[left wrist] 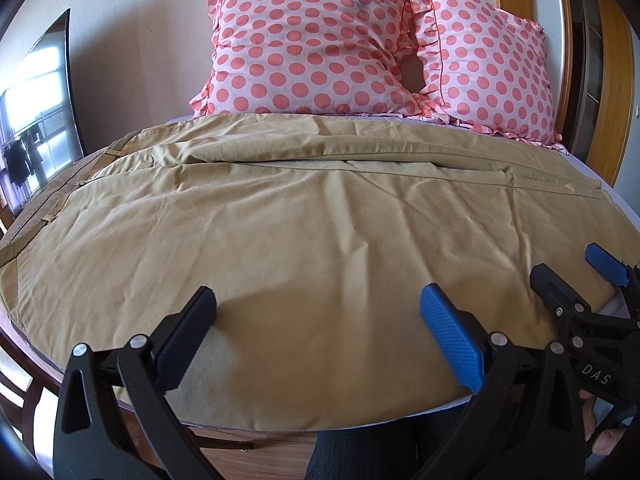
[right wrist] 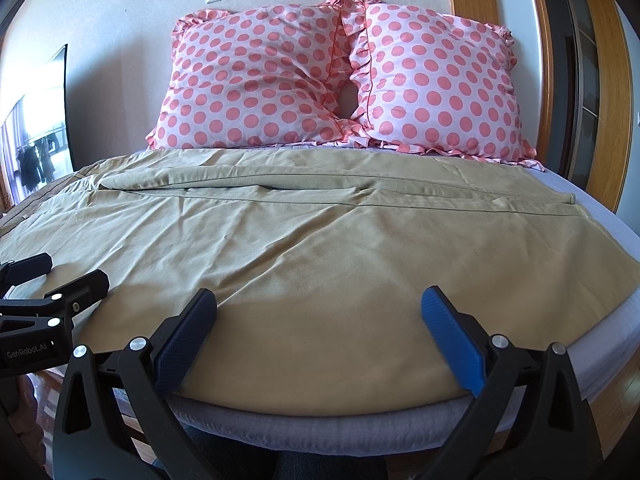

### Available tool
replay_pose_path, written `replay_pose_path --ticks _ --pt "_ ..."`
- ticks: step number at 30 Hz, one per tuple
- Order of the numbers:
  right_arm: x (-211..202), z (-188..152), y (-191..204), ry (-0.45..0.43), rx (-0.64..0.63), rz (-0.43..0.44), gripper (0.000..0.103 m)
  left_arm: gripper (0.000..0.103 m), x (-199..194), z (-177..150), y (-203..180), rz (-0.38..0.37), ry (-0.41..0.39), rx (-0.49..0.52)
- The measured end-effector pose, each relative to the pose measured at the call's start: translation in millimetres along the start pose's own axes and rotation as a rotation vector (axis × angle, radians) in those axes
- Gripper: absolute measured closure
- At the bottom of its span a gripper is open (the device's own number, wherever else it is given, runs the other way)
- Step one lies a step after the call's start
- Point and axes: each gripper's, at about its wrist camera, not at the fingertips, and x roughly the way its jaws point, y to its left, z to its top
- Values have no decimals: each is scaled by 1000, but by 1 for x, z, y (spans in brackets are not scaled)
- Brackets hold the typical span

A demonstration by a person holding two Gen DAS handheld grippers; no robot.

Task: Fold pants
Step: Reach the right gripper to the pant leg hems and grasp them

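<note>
Your right gripper (right wrist: 318, 320), black arms with blue textured pads, hovers wide open over the near edge of the wrinkled khaki cotton pants (right wrist: 320, 248) spread across the grey-sheeted bed (right wrist: 320, 424). Left gripper (right wrist: 52, 276) sits alongside, apparently open. Two pink polka-dot ruffled pillows (right wrist: 340, 80) behind.

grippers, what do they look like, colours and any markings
Both are black plastic scissor-style frames with silver rivets. Each left gripper and right gripper has one dark navy textured pad and one bright blue one. White lettering reads "DAS" on the right gripper's body and "GenRobot.AI" on the left's. No cables or sleeves show.
</note>
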Motion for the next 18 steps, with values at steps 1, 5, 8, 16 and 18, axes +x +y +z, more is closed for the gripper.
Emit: replay_pose_path --ticks 1,5,8,16,18 --pt "2 8 -5 16 4 19 1 2 1 2 -2 -4 6 3" --pt "-7 58 -52 -78 89 -34 1 2 5 12 5 -19 46 13" --pt "10 109 -103 -65 187 -127 1 2 -1 25 17 -28 15 -8" --pt "163 186 -255 213 543 -345 40 2 6 61 31 -50 -19 -55" --pt "199 190 -282 273 639 -359 44 2 9 64 34 -72 -17 -60"
